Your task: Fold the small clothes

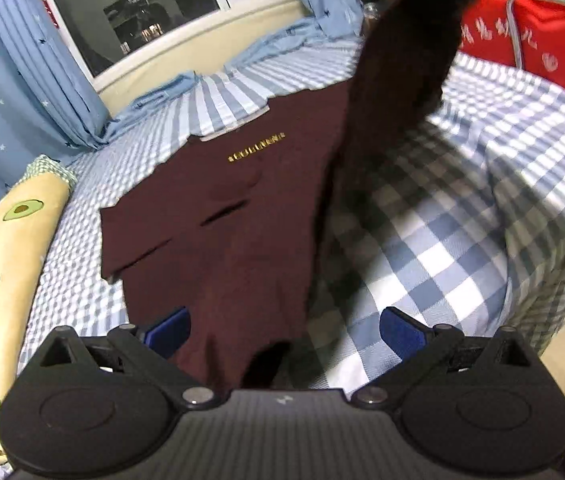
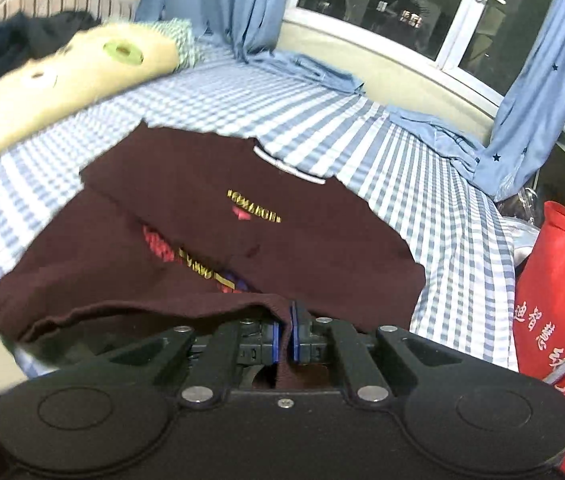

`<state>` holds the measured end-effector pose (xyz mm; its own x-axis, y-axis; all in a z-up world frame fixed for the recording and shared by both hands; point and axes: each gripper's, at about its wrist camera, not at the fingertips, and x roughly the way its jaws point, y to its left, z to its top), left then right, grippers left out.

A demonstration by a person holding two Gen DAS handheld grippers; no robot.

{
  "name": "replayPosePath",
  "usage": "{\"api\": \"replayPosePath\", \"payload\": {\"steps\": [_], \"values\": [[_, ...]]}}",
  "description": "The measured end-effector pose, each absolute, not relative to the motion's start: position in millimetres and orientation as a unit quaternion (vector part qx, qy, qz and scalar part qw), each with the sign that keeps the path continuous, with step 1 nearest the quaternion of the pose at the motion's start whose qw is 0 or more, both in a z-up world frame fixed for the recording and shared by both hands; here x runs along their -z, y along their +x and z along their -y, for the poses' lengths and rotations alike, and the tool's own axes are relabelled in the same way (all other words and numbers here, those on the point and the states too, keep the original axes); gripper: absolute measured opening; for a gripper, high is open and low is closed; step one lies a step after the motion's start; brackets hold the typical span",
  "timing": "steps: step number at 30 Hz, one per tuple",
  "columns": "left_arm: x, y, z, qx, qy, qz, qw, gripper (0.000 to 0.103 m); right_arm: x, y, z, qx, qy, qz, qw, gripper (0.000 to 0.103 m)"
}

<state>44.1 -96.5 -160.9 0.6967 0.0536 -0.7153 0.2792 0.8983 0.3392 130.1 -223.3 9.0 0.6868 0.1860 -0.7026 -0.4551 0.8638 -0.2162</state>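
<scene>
T-shirt (image 2: 210, 240), maroon, lies on the bed (image 2: 362, 128), only partly folded. My right gripper (image 2: 286, 336) is clamped on its near edge, lifting it over. My left gripper (image 1: 282, 332) hangs apart, empty. Most folding, I judge, remains.

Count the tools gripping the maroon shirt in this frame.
1. The right tool is shut on the shirt at its near edge. The left tool is open, the shirt's hem lying between its fingers, ungripped.
</scene>
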Motion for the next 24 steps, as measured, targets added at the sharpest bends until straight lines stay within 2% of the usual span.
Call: {"api": "replayPosePath", "payload": {"steps": [9,14,18,20,22,24], "values": [[202,77,67,-0.048,0.245,-0.44,0.863,0.102,-25,150,230,-0.172,-0.157,-0.341,0.911,0.005],[218,75,52,-0.076,0.267,-0.457,0.845,0.091,-23,152,231,-0.167,-0.154,-0.336,0.914,0.005],[211,64,51,-0.08,0.278,-0.426,0.857,0.069,-20,150,232,-0.166,-0.157,-0.336,0.914,0.005],[205,57,55,-0.093,0.302,-0.397,0.862,0.053,-16,146,233,-0.165,-0.161,-0.336,0.913,0.004],[198,52,56,-0.108,0.318,-0.367,0.868,0.017,-11,138,233,-0.163,-0.169,-0.336,0.912,0.004],[190,52,53,-0.113,0.313,-0.355,0.874,0.008,-2,127,233,-0.161,-0.184,-0.336,0.91,0.004]]}}
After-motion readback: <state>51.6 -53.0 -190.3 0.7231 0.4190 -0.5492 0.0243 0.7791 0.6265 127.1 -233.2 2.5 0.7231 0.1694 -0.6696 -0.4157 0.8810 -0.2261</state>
